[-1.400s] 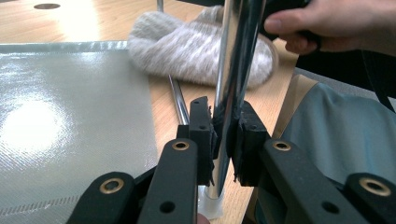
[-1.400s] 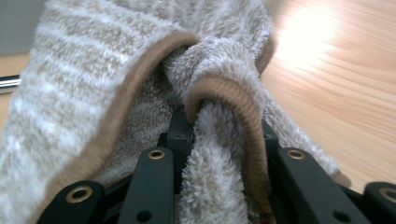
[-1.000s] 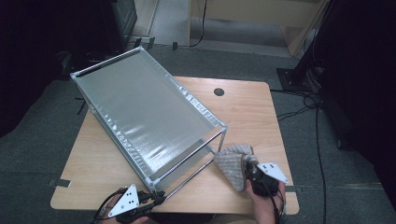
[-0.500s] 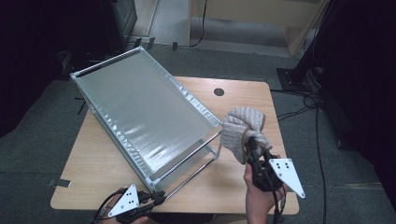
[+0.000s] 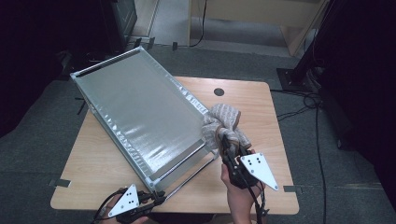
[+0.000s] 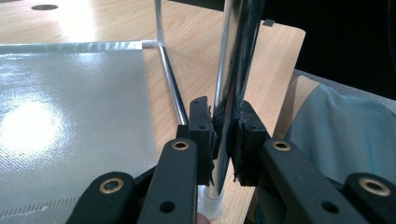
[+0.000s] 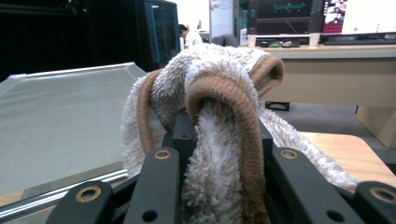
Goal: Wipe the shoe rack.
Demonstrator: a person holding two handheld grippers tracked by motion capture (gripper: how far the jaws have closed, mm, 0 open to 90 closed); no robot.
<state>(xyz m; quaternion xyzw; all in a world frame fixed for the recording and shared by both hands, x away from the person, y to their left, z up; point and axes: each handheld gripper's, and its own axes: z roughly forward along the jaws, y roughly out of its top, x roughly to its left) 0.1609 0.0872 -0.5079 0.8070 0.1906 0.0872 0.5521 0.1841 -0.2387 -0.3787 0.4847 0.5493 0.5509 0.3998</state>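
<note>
While held up | towel (image 5: 223, 122) clamped in right gripper (image 5: 227, 142) | beside rack (image 5: 140, 116)

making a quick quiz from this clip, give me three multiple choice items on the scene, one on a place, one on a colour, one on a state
1. Where is the towel?
A. flat on the floor
B. lifted above the table beside the rack's right edge
C. spread across the rack's silver sheet

2. What colour is the towel's trim?
A. brown
B. blue
C. red

3. What is the left gripper doing?
A. hanging open in the air
B. holding the towel
C. clamped on the rack's chrome leg

Answers:
1 B, the high view shows it bunched in the right gripper over the tabletop next to the rack.
2 A, the right gripper view shows a brown border on cream pile.
3 C, the left gripper view shows both pads pressed on the shiny tube.
</note>
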